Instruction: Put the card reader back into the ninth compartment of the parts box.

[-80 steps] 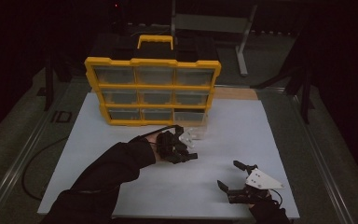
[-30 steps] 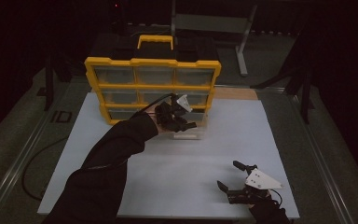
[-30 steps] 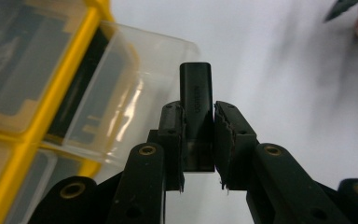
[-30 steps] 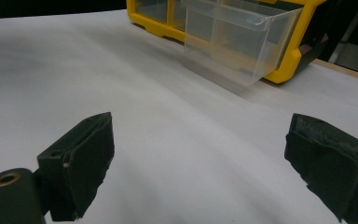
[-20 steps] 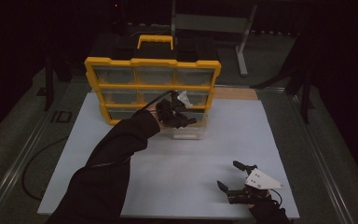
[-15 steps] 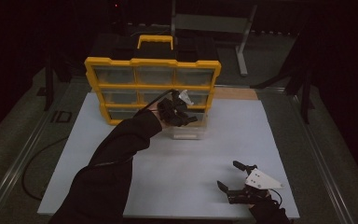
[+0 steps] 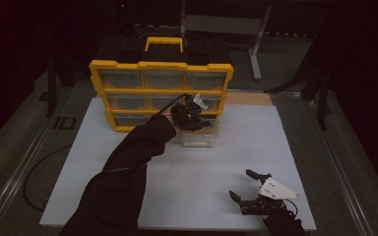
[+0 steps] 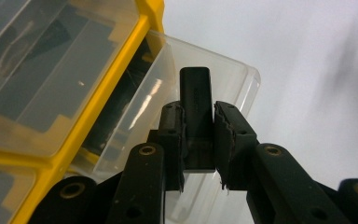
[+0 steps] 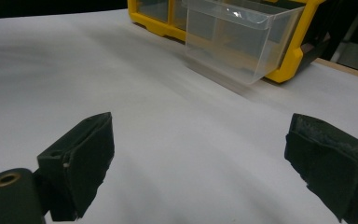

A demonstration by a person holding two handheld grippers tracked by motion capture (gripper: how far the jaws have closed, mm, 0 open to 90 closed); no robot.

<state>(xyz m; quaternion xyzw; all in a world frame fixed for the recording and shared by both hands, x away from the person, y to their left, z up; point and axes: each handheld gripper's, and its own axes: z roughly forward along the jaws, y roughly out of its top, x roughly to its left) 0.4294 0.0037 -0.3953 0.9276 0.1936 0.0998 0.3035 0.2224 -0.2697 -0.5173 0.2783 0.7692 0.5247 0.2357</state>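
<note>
A yellow organizer (image 7: 160, 93) with clear drawers stands at the back of the white table (image 7: 78, 162). Its bottom right clear drawer (image 7: 199, 137) (image 8: 205, 70) (image 9: 235, 35) is pulled out. My left gripper (image 7: 193, 115) (image 8: 198, 135) hovers over that open drawer, shut on a small black block (image 8: 196, 100) that sticks up between the pads. Near the front right edge of the table my right gripper (image 7: 248, 186) (image 9: 198, 163) rests open, its jaws wide apart with nothing between them, facing the drawer from a distance.
A black and yellow carry handle (image 7: 163, 43) tops the organizer. A grey metal stand (image 7: 221, 24) is behind the table. A cable (image 7: 34, 172) loops off the left side, and dark floor surrounds the table.
My left gripper has moved from the middle of the table back to the organizer and now holds over the pulled-out drawer. The right gripper has stayed still.
</note>
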